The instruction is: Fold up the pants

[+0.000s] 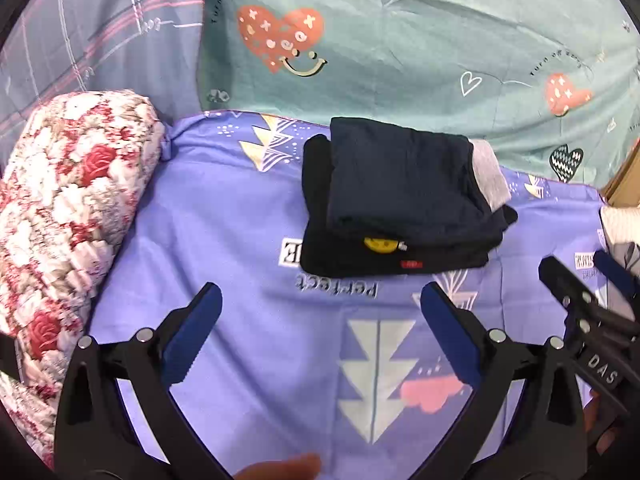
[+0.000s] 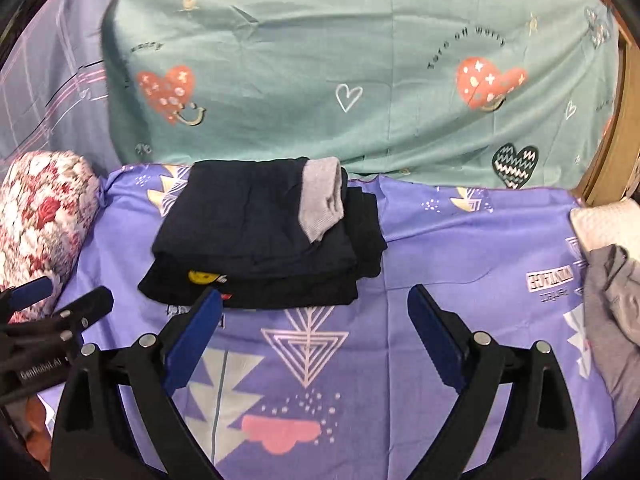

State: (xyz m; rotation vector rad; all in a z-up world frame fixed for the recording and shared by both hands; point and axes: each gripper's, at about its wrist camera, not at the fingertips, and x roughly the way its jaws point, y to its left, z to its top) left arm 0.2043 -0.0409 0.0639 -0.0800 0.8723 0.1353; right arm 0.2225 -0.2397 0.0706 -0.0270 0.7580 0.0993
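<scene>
Pants (image 1: 400,196) — dark, folded into a compact stack, lay on the purple sheet (image 1: 248,360) of the bed. Left tool (image 1: 320,300) and right tool (image 2: 316,300) both spread wide, empty, just short of the stack. Folding judged done — next likely the grey garment (image 2: 612,304) at right.

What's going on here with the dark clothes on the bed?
A person is folding pants with a two-finger claw in each hand. The dark navy folded pants with the grey cuff already lie as a compact stack on the purple patterned sheet. The left claw and the right claw both hover open just in front of the stack, holding nothing. A rolled floral quilt lies to the left, and a grey garment sits at the right edge, unfolded.
</scene>
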